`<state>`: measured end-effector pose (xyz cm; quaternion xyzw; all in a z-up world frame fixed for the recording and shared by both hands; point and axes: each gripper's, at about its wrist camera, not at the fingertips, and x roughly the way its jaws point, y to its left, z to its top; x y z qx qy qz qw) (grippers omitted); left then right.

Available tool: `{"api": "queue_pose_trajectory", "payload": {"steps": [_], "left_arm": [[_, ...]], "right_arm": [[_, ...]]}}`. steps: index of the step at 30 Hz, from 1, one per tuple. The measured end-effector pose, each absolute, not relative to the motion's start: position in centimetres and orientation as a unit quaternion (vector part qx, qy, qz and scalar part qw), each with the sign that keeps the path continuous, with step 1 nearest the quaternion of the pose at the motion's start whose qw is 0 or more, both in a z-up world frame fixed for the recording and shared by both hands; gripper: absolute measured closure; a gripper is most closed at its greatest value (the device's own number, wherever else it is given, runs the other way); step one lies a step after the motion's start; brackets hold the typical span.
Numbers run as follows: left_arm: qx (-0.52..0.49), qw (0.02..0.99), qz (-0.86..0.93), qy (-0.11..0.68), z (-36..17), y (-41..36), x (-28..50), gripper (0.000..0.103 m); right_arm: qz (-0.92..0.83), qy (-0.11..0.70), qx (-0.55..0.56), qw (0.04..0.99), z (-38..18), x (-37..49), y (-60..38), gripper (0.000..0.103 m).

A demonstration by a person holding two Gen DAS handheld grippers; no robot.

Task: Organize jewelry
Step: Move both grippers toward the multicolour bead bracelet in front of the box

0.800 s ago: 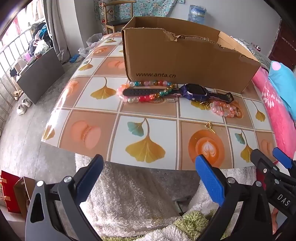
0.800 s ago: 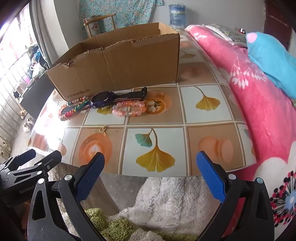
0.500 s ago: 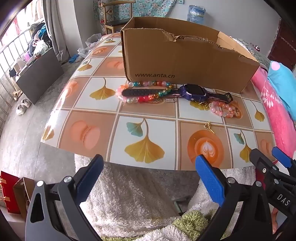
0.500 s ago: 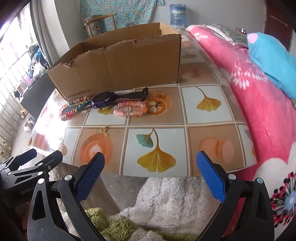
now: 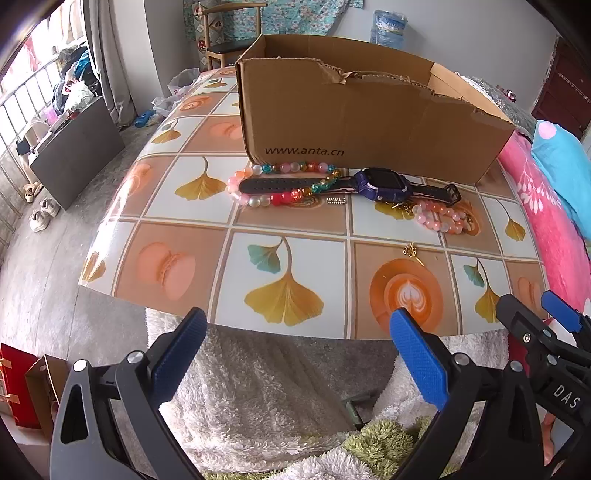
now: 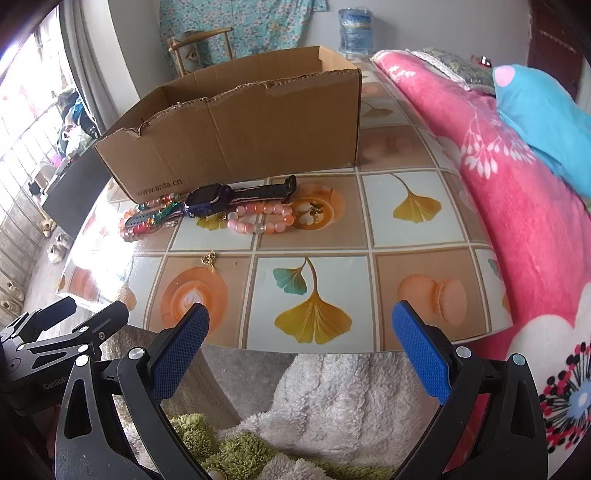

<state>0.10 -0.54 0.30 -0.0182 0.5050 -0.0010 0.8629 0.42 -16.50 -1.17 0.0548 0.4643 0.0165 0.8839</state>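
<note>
A purple smartwatch (image 5: 382, 182) with a black strap lies in front of an open cardboard box (image 5: 369, 122) on the patterned table (image 5: 280, 266). Its strap crosses a multicoloured bead bracelet (image 5: 258, 199). A pink bead bracelet (image 5: 439, 218) lies to the right, a small gold pendant (image 5: 410, 252) nearer me, and a tiny spring (image 5: 336, 200) by the watch. My left gripper (image 5: 295, 347) is open and empty at the table's near edge. My right gripper (image 6: 299, 343) is open and empty too. The right wrist view shows the watch (image 6: 207, 199), pink bracelet (image 6: 258, 219), pendant (image 6: 209, 258) and box (image 6: 240, 129).
A pink floral blanket (image 6: 517, 192) and a blue cushion (image 6: 543, 114) lie along the table's right side. White and green fluffy rugs (image 5: 258, 398) lie below the near edge. A chair (image 5: 221, 33) and water bottle (image 5: 388, 26) stand behind the box.
Both grippers have edged slightly forward towards the table; the objects sit a little lower and nearer in view. Nothing on the table has moved.
</note>
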Motion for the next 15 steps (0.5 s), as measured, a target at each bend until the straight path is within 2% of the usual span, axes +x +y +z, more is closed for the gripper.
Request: {"api": "queue_pose_trajectory", "payload": {"steps": [15], "left_arm": [[-0.018,0.864,-0.001,0.504,0.29,-0.64,0.03,0.005]], "right_arm": [[0.016,0.464,0.056,0.884,-1.21,0.37,-16.42,0.008]]}}
